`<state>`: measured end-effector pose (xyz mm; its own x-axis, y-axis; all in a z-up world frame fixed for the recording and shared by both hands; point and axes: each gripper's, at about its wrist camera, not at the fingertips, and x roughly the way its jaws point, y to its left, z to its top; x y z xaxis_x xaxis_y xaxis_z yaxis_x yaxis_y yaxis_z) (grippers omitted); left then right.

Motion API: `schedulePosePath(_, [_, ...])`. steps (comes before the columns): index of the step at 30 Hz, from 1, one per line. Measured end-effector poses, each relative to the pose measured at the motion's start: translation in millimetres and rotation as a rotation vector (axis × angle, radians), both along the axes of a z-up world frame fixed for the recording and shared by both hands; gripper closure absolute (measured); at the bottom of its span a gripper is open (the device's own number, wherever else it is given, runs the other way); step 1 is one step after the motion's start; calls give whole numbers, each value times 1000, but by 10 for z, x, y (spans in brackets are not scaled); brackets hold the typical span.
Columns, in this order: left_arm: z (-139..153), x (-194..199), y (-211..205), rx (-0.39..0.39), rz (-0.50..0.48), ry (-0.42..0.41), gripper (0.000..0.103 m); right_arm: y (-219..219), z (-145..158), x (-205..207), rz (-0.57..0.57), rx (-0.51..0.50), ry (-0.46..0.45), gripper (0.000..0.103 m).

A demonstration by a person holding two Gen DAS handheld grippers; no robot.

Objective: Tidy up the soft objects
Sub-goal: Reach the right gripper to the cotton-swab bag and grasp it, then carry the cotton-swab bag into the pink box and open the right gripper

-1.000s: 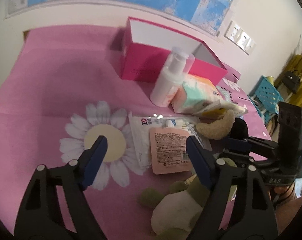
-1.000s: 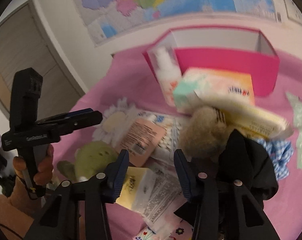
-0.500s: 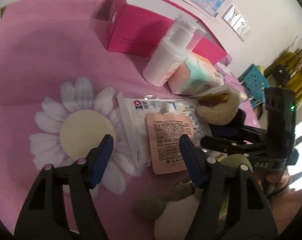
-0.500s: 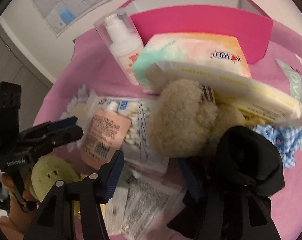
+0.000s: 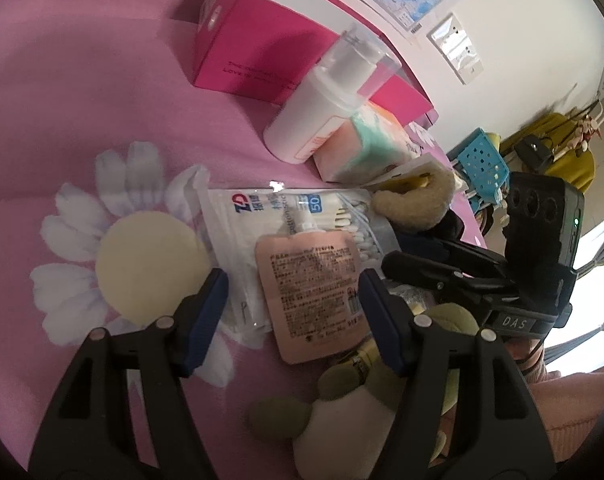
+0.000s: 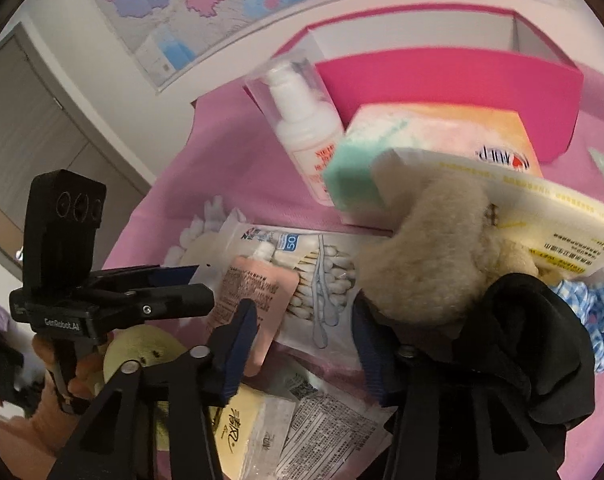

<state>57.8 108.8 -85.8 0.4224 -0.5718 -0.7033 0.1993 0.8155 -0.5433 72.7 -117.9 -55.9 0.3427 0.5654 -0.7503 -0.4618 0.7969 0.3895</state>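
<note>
A pile of items lies on the pink cloth. My left gripper (image 5: 290,300) is open, its jaws either side of a peach pouch (image 5: 310,284) lying on a cotton swab pack (image 5: 262,216). A green and white plush (image 5: 362,412) lies under its right finger. My right gripper (image 6: 302,332) is open over the swab pack (image 6: 322,272), its right finger against a beige plush (image 6: 430,248) and a black cloth (image 6: 534,344). The left gripper also shows in the right wrist view (image 6: 190,280), and the right one in the left wrist view (image 5: 406,256).
An open pink box (image 6: 442,80) stands at the back, with a white pump bottle (image 6: 302,120) and a pastel tissue pack (image 6: 430,136) in front. A yellow-white packet (image 6: 522,208), blue checked cloth (image 6: 582,312) and flat sachets (image 6: 302,432) lie around.
Both grippers moved forward and lower toward the pile. The left jaws now straddle the peach pouch. The right gripper has drawn back slightly from the beige plush.
</note>
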Motion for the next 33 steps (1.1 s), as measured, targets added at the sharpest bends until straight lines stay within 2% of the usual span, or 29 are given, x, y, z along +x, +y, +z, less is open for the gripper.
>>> schedulePosePath(2, [-5, -23, 76, -8, 22, -5, 34, -8, 64, -30, 9, 8, -40, 68])
schedulePosePath(4, [1, -35, 157, -36, 42, -10, 34, -9, 130, -46, 25, 31, -86, 80])
schedulePosePath(7, [39, -63, 241, -62, 65, -24, 35, 33, 170, -31, 40, 42, -120, 85])
schedulePosePath(14, [419, -146, 209, -23, 76, -149, 36, 31, 329, -33, 56, 53, -214, 85])
schedulePosePath(22, [1024, -90, 74, 13, 67, -302, 36, -50, 774, -19, 57, 82, -338, 85])
schedulePosePath(30, [1487, 342, -71, 63, 49, -369, 36, -127, 1161, 277, 39, 115, -417, 85])
schedulePosePath(33, [1593, 602, -122, 83, 52, -374, 36, -166, 1233, 514, 23, 135, -410, 85])
